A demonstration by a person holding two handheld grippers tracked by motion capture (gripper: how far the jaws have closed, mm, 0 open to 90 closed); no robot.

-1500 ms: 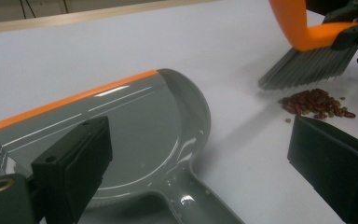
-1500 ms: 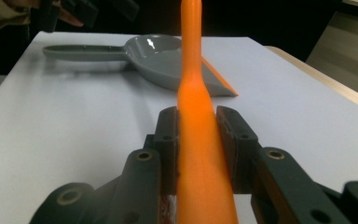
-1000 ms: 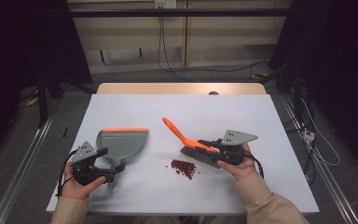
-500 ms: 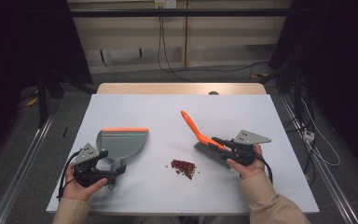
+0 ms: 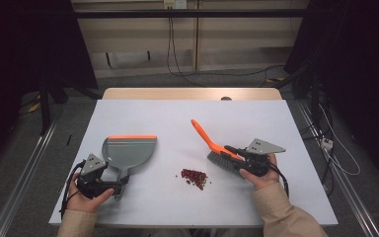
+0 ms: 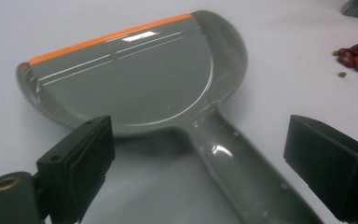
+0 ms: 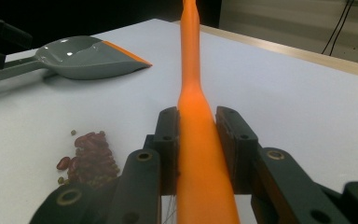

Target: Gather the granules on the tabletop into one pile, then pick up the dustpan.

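While the sweeping is judged barely begun, one brush [image 5: 216,148] is seen in the high view clamped by the right gripper [image 5: 234,152], its bristles near the table's [image 5: 177,111] right edge, just beside one pile of beans [image 5: 194,177] lying toward the near edge. One dustpan [image 5: 128,152] rests flat toward the left edge, nothing in it.

From the left gripper view, the left gripper [image 6: 205,172] is shown with jaws spread wide either side of the dustpan's handle [image 6: 242,172], not yet gripped.

From the right gripper view, the orange brush handle [image 7: 200,140] is pinched firmly between the jaws; the beans remain unswept, so collecting is all still left.
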